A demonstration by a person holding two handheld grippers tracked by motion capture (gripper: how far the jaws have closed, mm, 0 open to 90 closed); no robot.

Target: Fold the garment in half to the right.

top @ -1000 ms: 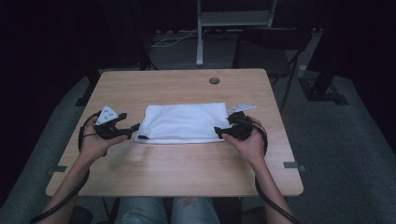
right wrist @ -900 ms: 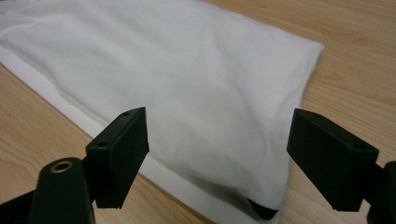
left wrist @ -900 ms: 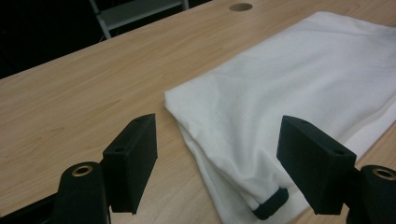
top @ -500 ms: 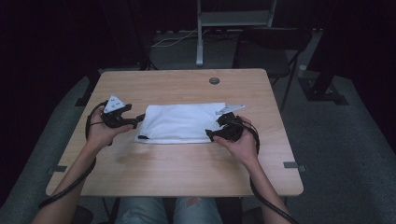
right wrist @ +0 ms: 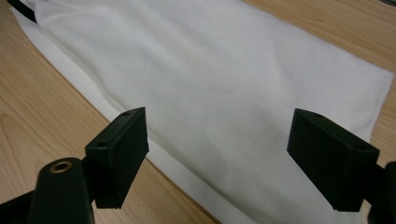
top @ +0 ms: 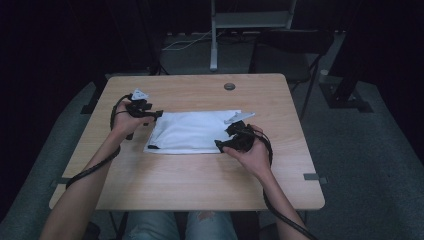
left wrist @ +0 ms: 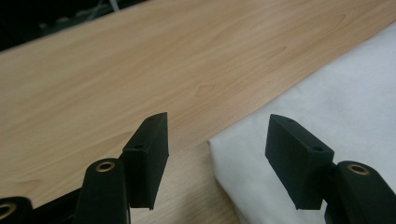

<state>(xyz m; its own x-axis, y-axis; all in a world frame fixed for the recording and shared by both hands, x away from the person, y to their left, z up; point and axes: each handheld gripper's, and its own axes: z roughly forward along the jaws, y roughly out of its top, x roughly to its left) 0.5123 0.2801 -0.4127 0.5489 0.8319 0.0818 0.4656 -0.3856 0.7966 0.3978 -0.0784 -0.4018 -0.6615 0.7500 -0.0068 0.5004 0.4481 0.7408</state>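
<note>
As its jaws closed, left gripper [top: 159,114] reached cloth [top: 192,131].

The left gripper [top: 154,114] points rightward, its jaws apart and just now closing. The right gripper [top: 220,145] points leftward, jaws spread wide.

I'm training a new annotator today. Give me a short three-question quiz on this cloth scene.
1. True or false: the left gripper is clamped on the white cloth.
2. Which edge of the cloth does the right gripper sit at in the high view: A near edge, B far edge, C left edge?
3. Fill in: the small round disc lies on the ____.

Key: 1 false, its jaws stand apart at the cloth's far left corner, having just been closing, with the cloth's edge between them. 2 A. 3 table.
</note>
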